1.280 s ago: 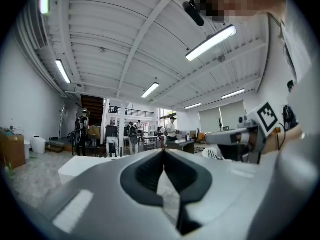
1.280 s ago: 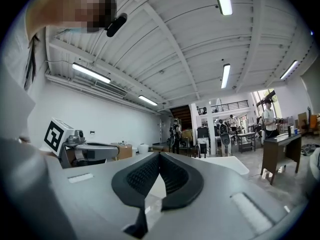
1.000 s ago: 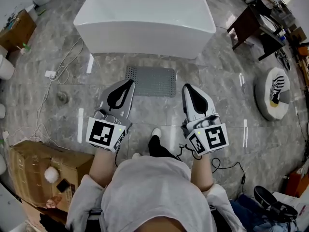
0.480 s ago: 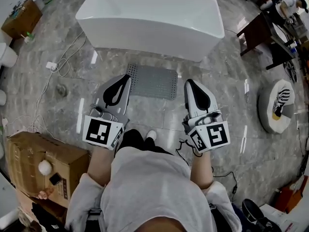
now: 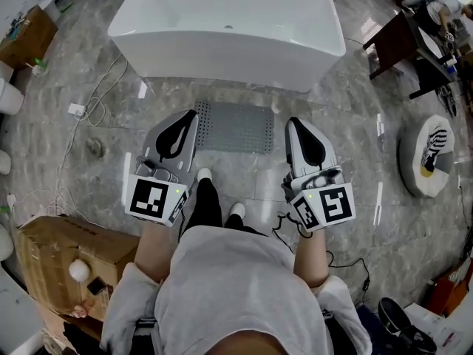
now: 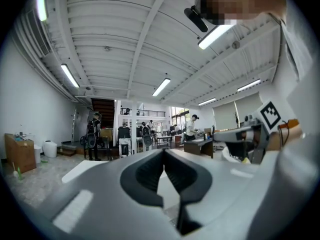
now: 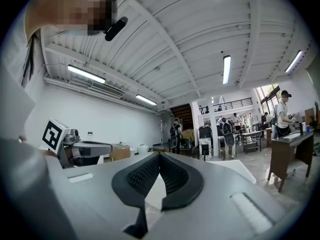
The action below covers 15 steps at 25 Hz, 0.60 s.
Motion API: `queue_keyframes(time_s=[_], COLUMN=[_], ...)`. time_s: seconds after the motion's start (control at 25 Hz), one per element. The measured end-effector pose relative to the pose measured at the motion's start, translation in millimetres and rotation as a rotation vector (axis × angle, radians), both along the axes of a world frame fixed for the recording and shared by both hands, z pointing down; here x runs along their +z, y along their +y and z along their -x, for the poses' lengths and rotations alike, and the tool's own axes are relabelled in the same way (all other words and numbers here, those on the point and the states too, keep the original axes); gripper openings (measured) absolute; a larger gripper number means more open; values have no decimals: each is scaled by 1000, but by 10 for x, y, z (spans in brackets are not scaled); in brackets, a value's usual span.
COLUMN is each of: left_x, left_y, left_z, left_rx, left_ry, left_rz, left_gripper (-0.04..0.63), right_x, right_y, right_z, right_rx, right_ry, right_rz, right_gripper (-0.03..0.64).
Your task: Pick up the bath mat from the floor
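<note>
- The white, freestanding oval bathtub (image 5: 225,28) stands on the grey marbled tile floor (image 5: 347,132), and everything is happening on its near side.
- There's the grey, rectangular, hole-dotted rubber bath mat (image 5: 238,126), flat on the floor just in front of the bathtub, its long side running along the tub wall. Nothing is touching it.
- The person stands a step back from the bathtub, the mat between them and it, and both white shoes (image 5: 204,174) point towards it.
- The left gripper (image 5: 191,117) is held out level towards the bathtub, its tip lined up with the mat's left end but up off the floor. Its dark ribbed pads are pressed together at the tips, with nothing caught between them.
- The right gripper (image 5: 294,124) points at the bathtub too, off the mat's right end and clear of it. Its jaws are closed tight as well, and it carries nothing.
- Between each pair of closed jaws, the gripper views show the white tub side straight ahead.
- Off the bathtub's left end, a thin white cable (image 5: 96,102) trails over the floor.
- Further back on that side sits a brown cardboard box (image 5: 66,242).
- Beyond the tub's right end stands a dark wooden table (image 5: 395,39).
</note>
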State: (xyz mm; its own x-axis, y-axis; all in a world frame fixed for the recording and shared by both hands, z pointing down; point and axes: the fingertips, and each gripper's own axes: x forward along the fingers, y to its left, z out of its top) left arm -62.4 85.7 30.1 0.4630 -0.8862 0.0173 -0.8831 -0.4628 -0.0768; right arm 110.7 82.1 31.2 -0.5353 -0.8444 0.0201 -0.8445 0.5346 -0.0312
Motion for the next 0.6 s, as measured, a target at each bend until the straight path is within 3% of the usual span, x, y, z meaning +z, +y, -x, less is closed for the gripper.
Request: queue_keyframes(time_s=[0.6], left_x=[98], left_y=[-1316], left_z=[415], left_rx=[111], left_ry=[-8], left_rz=[33], left_gripper=[2], right_x=[58], right_y=[-1107], right_z=[356], right_rx=[123], right_ry=[-17], right_rz=[27], right_gripper=[0])
